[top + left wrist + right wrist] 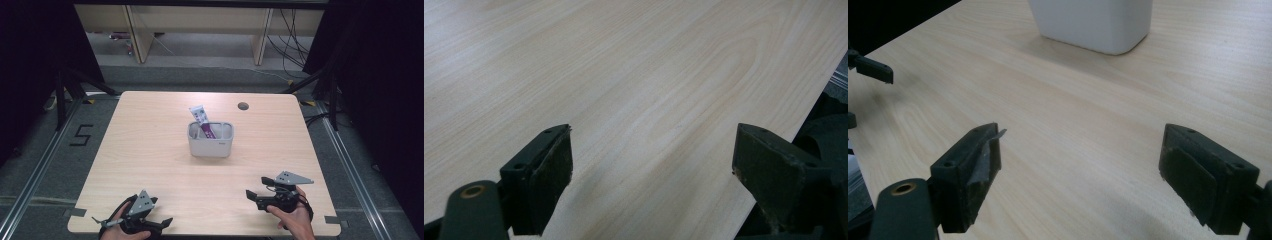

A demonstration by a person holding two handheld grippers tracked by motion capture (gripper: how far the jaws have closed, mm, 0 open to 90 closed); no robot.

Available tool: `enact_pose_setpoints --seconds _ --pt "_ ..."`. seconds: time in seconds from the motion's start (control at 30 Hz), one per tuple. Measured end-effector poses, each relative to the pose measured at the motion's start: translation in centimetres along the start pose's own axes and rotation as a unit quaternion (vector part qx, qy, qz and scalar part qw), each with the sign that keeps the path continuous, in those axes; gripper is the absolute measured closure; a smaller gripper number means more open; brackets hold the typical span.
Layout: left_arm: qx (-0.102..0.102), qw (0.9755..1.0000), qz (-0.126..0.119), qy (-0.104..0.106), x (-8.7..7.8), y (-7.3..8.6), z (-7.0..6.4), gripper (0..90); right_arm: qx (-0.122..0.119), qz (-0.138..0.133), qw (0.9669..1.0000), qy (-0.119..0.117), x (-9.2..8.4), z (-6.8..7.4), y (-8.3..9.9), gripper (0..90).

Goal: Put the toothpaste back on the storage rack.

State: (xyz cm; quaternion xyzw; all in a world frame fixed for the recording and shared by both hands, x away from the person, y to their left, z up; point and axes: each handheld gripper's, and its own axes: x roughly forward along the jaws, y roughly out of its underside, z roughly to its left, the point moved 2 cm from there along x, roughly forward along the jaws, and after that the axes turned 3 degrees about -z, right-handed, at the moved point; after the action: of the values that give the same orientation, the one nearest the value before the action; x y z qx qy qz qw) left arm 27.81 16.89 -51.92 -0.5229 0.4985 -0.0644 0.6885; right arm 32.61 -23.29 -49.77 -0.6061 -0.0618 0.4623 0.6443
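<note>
Where the high view looks down on the pale wooden table [150, 150]: a grey two-compartment holder [210, 139] at the centre of the frame, a white and purple tube [202, 120] standing tilted in its left compartment, top poking above the rim. Left gripper [159, 223] at the bottom left, right gripper [250, 195] at the lower right, each held in a hand near the table's near edge, both well apart from the holder.

Left gripper view: jaws wide apart, gripper [651, 170] over bare wood grain, nothing between the pads.

Right gripper view: jaws likewise spread and empty, gripper [1080, 172] low over the table, holder [1093, 22] at the top centre of the frame, straight ahead.
</note>
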Motion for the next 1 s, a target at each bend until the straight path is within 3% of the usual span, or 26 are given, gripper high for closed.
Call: enact_pose_setpoints --seconds 0.03,0.07,0.13,0.2,0.27,0.37,0.4,0.43,0.47,0.5,0.53,0.63,0.67,0.77,0.8,0.9,0.93,1.0 --pt "0.001 1.0000 0.001 -0.003 0.0 0.0 0.1 16.2 0.000 0.000 1.0000 0.000 0.0 0.0 0.0 17.8" --pt "0.000 1.0000 0.002 -0.001 0.0 0.0 0.1 16.2 -0.015 0.000 0.9999 0.005 -0.1 -0.1 0.2 17.7" --pt "-0.002 1.0000 0.001 -0.002 0.0 0.0 0.1 16.2 -0.002 0.009 0.9999 0.006 -0.2 0.1 0.4 17.7" --pt "0.003 1.0000 0.003 -0.003 -0.1 0.0 0.1 16.2 -0.015 0.011 0.9998 -0.010 -0.2 0.2 0.7 17.7" --pt "-0.003 1.0000 -0.001 -0.002 -0.1 0.0 0.1 16.2 -0.024 0.016 0.9996 0.004 -0.4 0.4 1.0 17.6" --pt "-0.002 1.0000 0.002 -0.002 0.0 0.0 0.1 16.2 -0.030 0.017 0.9994 0.001 -0.7 0.6 1.2 17.6" --pt "-0.002 1.0000 0.002 -0.002 -0.1 0.0 0.1 16.2 -0.020 0.023 0.9995 0.003 -0.7 0.8 1.3 17.6" --pt "0.000 1.0000 0.001 -0.003 -0.1 0.0 0.1 16.2 -0.032 0.019 0.9993 -0.002 -0.9 0.8 1.3 17.6" --pt "-0.001 1.0000 0.001 -0.003 -0.1 0.0 0.1 16.2 -0.022 0.022 0.9995 -0.005 -1.0 0.9 1.5 17.4" --pt "-0.002 1.0000 0.000 -0.003 -0.1 0.0 0.1 16.2 -0.033 0.026 0.9991 -0.001 -1.1 0.8 1.5 17.3" --pt "-0.003 1.0000 0.001 -0.003 -0.1 0.0 0.1 16.2 -0.017 0.030 0.9994 -0.007 -1.2 1.1 1.8 17.2" --pt "-0.002 1.0000 0.002 -0.002 -0.1 0.0 0.1 16.2 -0.032 0.027 0.9991 -0.003 -1.1 0.9 1.9 16.9" --pt "-0.002 1.0000 0.002 -0.001 -0.1 0.0 0.1 16.2 -0.018 0.032 0.9992 -0.013 -1.3 1.5 2.1 16.9" --pt "-0.004 1.0000 0.001 -0.002 0.0 0.0 0.1 16.2 -0.017 0.041 0.9989 -0.012 -1.4 1.7 2.2 16.9" --pt "-0.004 1.0000 0.001 -0.002 0.0 0.0 0.1 16.2 -0.046 0.031 0.9985 -0.007 -1.3 1.4 2.2 16.9" --pt "-0.004 1.0000 0.001 -0.002 0.0 0.0 0.2 16.2 -0.025 0.041 0.9987 -0.015 -1.4 1.9 2.5 16.9" --pt "-0.004 1.0000 0.001 -0.003 0.0 0.0 0.2 16.2 -0.037 0.043 0.9983 -0.013 -1.5 1.8 2.6 17.0" --pt "-0.003 1.0000 0.002 -0.003 0.0 0.0 0.2 16.2 -0.027 0.044 0.9985 -0.018 -1.4 2.0 2.7 16.9"
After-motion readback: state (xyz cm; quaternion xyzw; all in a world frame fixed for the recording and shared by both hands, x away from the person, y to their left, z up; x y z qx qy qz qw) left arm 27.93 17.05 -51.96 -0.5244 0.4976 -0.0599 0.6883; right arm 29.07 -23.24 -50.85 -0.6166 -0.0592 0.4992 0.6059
